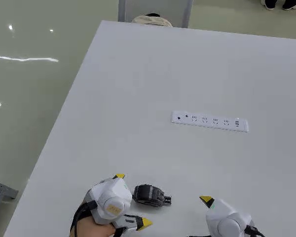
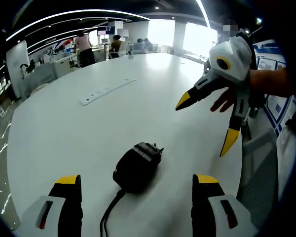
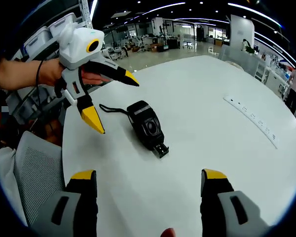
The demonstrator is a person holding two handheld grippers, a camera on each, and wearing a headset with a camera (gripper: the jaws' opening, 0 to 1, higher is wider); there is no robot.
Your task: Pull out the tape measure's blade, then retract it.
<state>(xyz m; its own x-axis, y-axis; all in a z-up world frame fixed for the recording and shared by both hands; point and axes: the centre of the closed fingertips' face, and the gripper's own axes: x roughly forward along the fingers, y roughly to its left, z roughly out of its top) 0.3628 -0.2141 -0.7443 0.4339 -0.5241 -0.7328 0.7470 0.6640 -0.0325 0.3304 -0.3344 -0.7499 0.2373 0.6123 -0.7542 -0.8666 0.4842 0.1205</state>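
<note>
Left claw (image 3: 116, 105) and right claw (image 2: 202, 129) have white shells, yellow tips.

Black tape measure (image 1: 150, 194), white table (image 1: 163, 79)

The tape measure (image 1: 152, 195) is a black case that lies on its side on the white worktop (image 1: 163, 74). The blade is fully inside, with only the hook (image 3: 161, 149) at the mouth. It lies just in front of the left tongs (image 3: 113, 101), and the hook end points toward the right tongs (image 2: 205, 124). A thin black strap (image 3: 111, 109) trails toward the left tongs.

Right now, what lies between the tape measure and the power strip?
Nothing; the head view shows bare table between tape measure and power strip.
</note>
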